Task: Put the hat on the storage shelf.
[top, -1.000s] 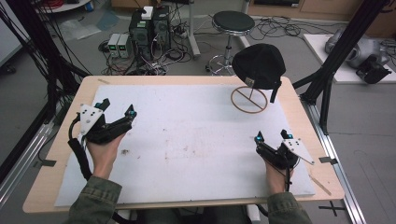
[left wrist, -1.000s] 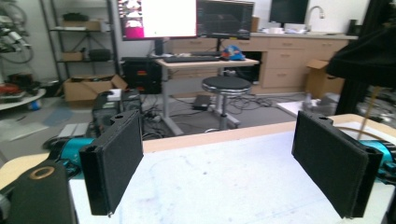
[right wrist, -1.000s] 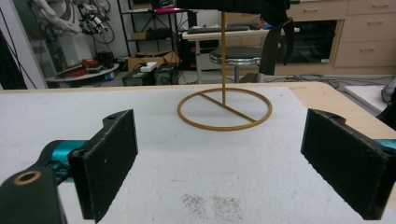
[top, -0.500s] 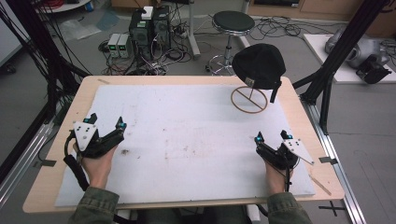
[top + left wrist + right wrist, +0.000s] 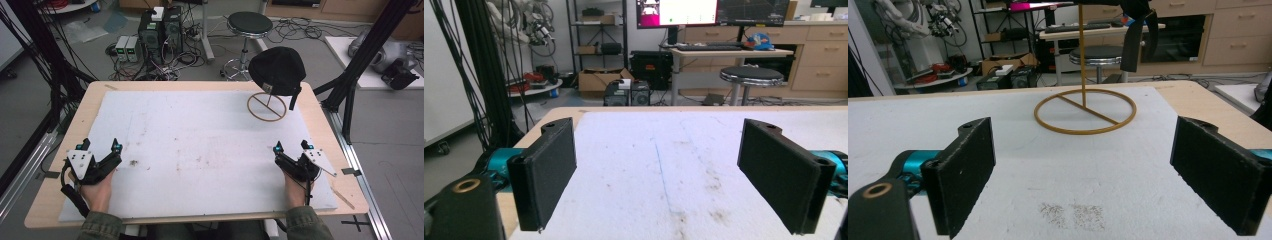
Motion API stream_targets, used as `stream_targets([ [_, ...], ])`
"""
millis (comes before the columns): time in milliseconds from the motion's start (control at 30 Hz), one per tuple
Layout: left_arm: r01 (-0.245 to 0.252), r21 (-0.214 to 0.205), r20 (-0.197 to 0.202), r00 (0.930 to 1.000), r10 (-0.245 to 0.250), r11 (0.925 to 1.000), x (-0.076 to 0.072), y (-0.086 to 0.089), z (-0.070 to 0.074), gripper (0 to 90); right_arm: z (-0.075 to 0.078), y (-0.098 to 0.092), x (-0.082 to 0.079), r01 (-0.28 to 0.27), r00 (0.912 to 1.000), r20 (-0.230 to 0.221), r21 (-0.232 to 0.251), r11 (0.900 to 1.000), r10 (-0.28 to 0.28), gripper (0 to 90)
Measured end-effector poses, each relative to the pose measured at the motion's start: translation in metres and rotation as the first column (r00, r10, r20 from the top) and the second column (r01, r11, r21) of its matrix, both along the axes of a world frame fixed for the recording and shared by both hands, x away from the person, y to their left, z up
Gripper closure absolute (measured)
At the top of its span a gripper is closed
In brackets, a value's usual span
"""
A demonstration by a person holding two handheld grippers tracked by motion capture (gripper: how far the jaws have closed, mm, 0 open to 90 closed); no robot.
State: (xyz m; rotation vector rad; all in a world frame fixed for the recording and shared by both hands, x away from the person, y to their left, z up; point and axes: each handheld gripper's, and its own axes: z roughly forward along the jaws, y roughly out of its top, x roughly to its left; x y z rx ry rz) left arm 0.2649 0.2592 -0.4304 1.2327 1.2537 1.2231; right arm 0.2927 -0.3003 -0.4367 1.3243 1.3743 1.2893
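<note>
A black cap (image 5: 278, 70) sits upright atop a gold wire stand (image 5: 267, 107), well beyond the right tongs (image 5: 290, 148), untouched.

Matt black cloth hat (image 5: 278, 70) tops a glossy brass-coloured metal stand (image 5: 267, 107).

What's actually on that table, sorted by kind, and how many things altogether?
Handheld grippers: 2, the left gripper and the right gripper, both open and holding nothing
Black caps: 1, the cap
Gold wire stands: 1, the stand under the cap
White mats: 1, the mat
Total: 5
</note>
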Motion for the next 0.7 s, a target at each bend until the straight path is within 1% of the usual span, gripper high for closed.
stream_targets([
  [67, 0.002, 0.010, 0.011, 0.9999, -0.002, 0.9999, -0.0017, -0.0020, -0.0029, 16.1, -0.0002, -0.0008, 0.0001, 0.003, 1.0000, 0.000, 0.001, 1.0000, -0.003, 10.1],
  [133, -0.006, -0.001, 0.020, 0.9998, 0.006, 1.0000, -0.0029, -0.0030, -0.0040, 16.1, -0.0001, -0.0008, 0.0001, 0.003, 1.0000, 0.000, 0.007, 1.0000, -0.003, 10.1],
  [200, -0.015, 0.000, 0.042, 0.9990, 0.015, 0.9999, -0.0042, -0.0033, -0.0028, 16.1, -0.0001, -0.0010, 0.0001, 0.000, 1.0000, -0.002, 0.008, 1.0000, 0.000, 10.1],
  [267, -0.010, -0.003, 0.056, 0.9984, 0.010, 0.9999, -0.0049, -0.0034, -0.0023, 16.1, -0.0003, -0.0013, 0.0003, -0.001, 1.0000, -0.004, 0.009, 1.0000, 0.001, 10.1],
  [467, 0.012, -0.003, 0.041, 0.9991, -0.012, 0.9999, -0.0058, -0.0042, -0.0032, 16.1, -0.0011, -0.0020, 0.0009, -0.003, 0.9999, -0.012, 0.016, 0.9999, 0.004, 10.1],
  [533, 0.007, -0.004, 0.045, 0.9990, -0.006, 1.0000, -0.0065, -0.0038, -0.0032, 16.0, -0.0012, -0.0020, 0.0010, -0.004, 0.9999, -0.014, 0.014, 0.9999, 0.004, 10.1],
  [700, 0.002, -0.014, 0.035, 0.9994, -0.002, 0.9999, -0.0084, -0.0014, -0.0057, 15.8, -0.0017, -0.0026, 0.0010, -0.011, 0.9998, -0.016, 0.015, 0.9998, 0.011, 10.1],
])
